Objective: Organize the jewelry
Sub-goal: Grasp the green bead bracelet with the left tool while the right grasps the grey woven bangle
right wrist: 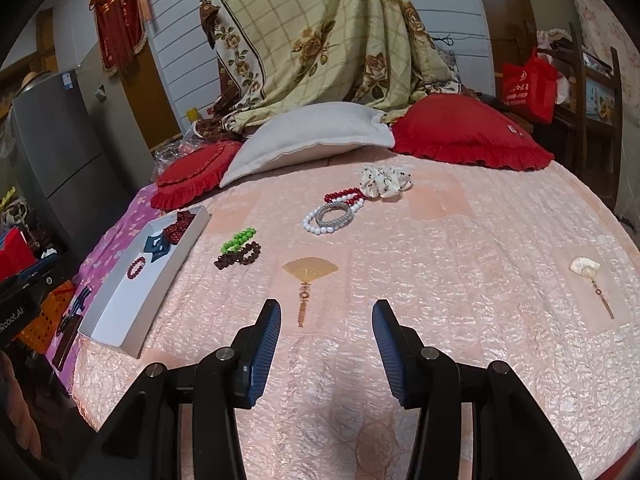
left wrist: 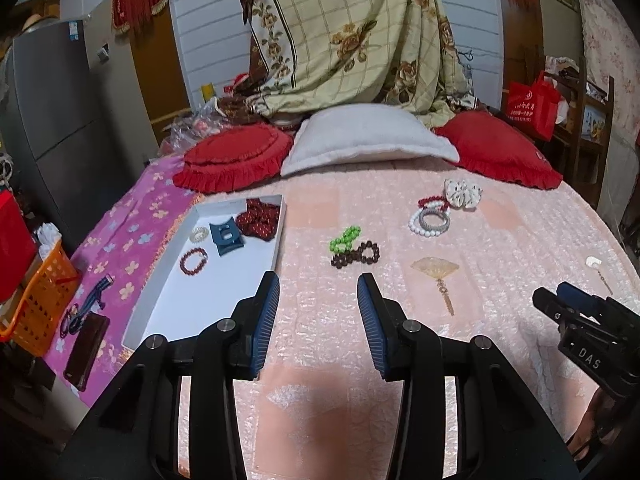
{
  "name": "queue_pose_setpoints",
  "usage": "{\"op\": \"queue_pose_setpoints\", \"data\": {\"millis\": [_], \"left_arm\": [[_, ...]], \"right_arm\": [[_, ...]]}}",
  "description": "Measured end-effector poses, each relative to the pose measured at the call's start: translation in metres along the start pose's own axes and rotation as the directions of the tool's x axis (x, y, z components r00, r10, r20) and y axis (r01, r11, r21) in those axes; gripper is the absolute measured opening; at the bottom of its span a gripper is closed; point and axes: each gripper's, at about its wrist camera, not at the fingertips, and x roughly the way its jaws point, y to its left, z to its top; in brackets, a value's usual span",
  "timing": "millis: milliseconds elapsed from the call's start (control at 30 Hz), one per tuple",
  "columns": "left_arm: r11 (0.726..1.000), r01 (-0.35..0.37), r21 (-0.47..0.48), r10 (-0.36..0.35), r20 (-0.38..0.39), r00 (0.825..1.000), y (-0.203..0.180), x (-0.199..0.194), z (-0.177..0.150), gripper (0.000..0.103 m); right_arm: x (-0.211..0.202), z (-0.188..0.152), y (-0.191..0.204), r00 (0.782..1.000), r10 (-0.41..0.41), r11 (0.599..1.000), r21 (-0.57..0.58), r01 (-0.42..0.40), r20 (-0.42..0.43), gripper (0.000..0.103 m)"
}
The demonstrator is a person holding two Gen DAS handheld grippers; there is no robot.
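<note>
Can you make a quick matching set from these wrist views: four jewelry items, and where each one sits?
Items:
1. blue hair claw
2. green bead bracelet
3. spotted white scrunchie
4. fan-shaped pendant

Places:
A. on the pink bedspread, nearest the right gripper
B. inside the white tray
C. touching the dark brown bead bracelet
D. farthest back, near the red pillow

Pairs: 1-B, 2-C, 3-D, 4-A

Black linkages, silver screws, ribbed blue fingers (left wrist: 267, 320)
</note>
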Motion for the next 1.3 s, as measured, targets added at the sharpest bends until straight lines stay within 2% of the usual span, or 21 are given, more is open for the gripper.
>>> {"op": "queue_pose_setpoints", "data": {"millis": [200, 400, 633, 767, 900, 967, 1200, 1300], "left_arm": [[0.998, 0.027, -0.058, -0.032, -0.085, 0.996, 0.023, 0.039, -0.001, 0.040], [0.992, 0.081, -0.100, -0.098, -0.175, 0.980, 0.032, 0.089, 0.003, 0.040], [0.983, 0.178, -0.054, -0.185, -0.206, 0.961, 0.012, 0.146, 0.018, 0.040], [0.975, 0.222, 0.008, -0.215, -0.222, 0.951, -0.004, 0.184, 0.027, 0.040], [0.967, 0.254, 0.012, -0.242, -0.256, 0.936, -0.009, 0.219, 0.030, 0.040], [0.966, 0.259, 0.009, -0.248, -0.261, 0.933, -0.008, 0.230, 0.032, 0.040], [0.944, 0.330, -0.004, -0.318, -0.284, 0.904, -0.008, 0.255, 0.032, 0.040], [0.937, 0.348, -0.006, -0.335, -0.287, 0.897, -0.008, 0.261, 0.029, 0.040]], "right_arm": [[0.016, -0.004, -0.011, 0.999, -0.014, 1.000, 0.013, 0.014, -0.035, 0.046], [0.041, -0.008, -0.025, 0.996, -0.005, 0.999, 0.051, 0.009, -0.085, 0.046], [0.078, -0.001, -0.036, 0.989, 0.029, 0.997, 0.068, -0.020, -0.144, 0.046], [0.107, 0.013, -0.043, 0.981, 0.056, 0.996, 0.083, -0.041, -0.186, 0.046], [0.137, 0.036, -0.048, 0.979, 0.054, 0.996, 0.075, -0.040, -0.197, 0.046], [0.154, 0.049, -0.048, 0.980, 0.050, 0.997, 0.068, -0.038, -0.194, 0.046], [0.199, 0.091, -0.051, 0.983, 0.091, 0.991, 0.110, -0.073, -0.160, 0.046], [0.218, 0.106, -0.045, 0.982, 0.092, 0.990, 0.117, -0.073, -0.166, 0.046]]}}
